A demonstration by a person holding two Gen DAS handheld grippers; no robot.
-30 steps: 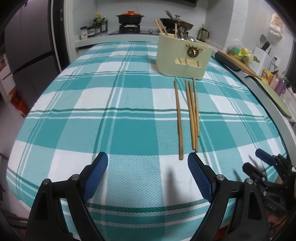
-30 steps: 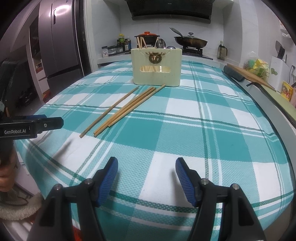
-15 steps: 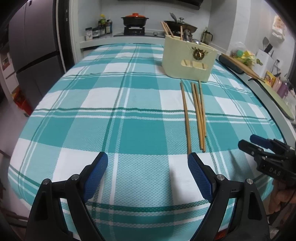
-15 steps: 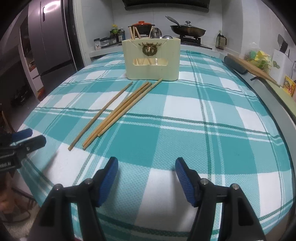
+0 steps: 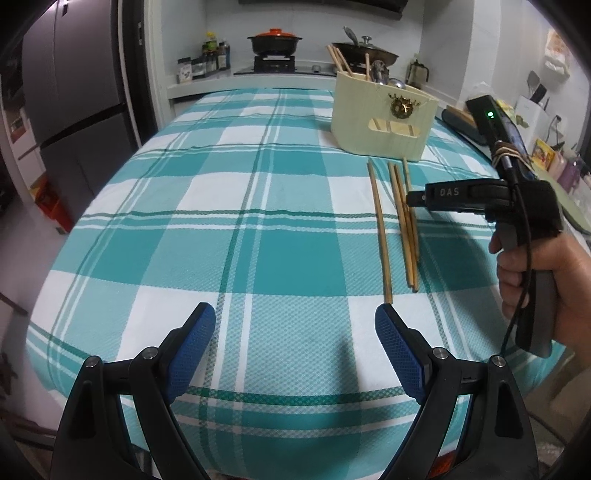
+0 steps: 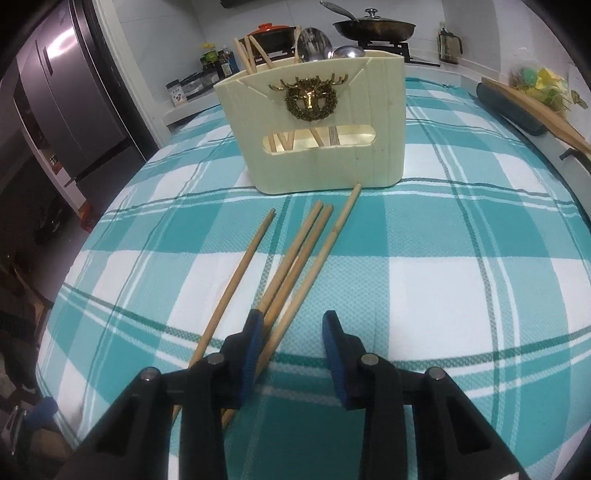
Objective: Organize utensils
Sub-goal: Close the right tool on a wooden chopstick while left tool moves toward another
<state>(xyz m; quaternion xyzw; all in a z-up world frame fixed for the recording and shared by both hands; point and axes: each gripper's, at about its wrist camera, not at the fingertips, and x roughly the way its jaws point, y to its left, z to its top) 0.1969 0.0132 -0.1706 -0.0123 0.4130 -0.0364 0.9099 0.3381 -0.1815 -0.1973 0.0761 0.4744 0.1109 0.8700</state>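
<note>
Several wooden chopsticks (image 6: 295,266) lie side by side on the teal checked tablecloth (image 6: 461,295), in front of a cream utensil holder (image 6: 314,147) that contains more chopsticks and spoons. My right gripper (image 6: 293,332) hovers low over their near ends with its jaws closing. The rightmost chopstick runs between the jaws beside the left pad, and the right pad stands apart from it. The left wrist view shows the chopsticks (image 5: 402,221), the holder (image 5: 380,122) and the right gripper (image 5: 410,199) above them, held by a hand. My left gripper (image 5: 295,325) is open and holds nothing near the table's front edge.
A fridge (image 5: 74,110) stands at the left. Behind the table is a counter with a stove, a red-lidded pot (image 5: 275,38) and a pan (image 6: 373,26). A dark roll and a wooden board (image 6: 517,107) lie along the right edge.
My right gripper has moved in over the chopsticks toward the holder, and its jaws have narrowed. In the left wrist view it has come up from the lower right. The left gripper stays put.
</note>
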